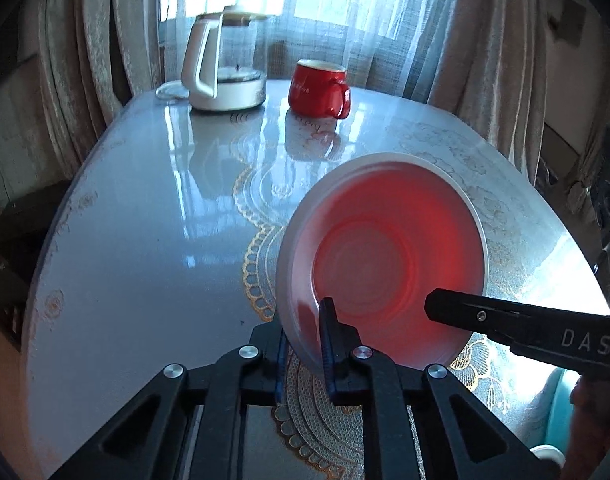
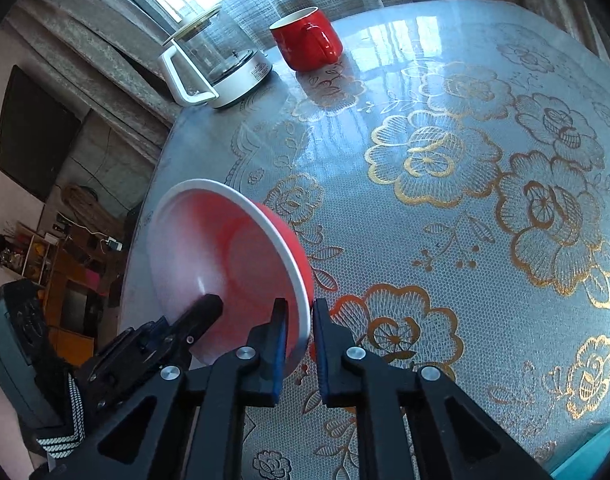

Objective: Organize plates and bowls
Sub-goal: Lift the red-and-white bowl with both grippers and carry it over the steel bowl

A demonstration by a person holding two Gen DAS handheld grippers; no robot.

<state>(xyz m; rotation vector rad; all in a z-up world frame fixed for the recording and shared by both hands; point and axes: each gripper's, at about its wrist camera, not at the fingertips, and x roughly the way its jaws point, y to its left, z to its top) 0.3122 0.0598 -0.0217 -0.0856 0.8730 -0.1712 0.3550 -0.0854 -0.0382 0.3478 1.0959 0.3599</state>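
Mid-transfer: red bowl (image 1: 385,256) tilted above the table (image 1: 145,220), rim pinched by both left gripper (image 1: 305,344) and right gripper (image 2: 299,340); next, release one side, set down level.

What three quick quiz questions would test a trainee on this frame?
1. True or false: both grippers clamp the rim of the red bowl.
2. Which stands left of the red mug, seen from the left wrist: A) glass kettle B) plate C) spoon?
3. Is the bowl lying flat or tilted?

Key: 1. True: left gripper and right gripper each pinch the rim. 2. A. 3. Tilted, above the lace-patterned table.
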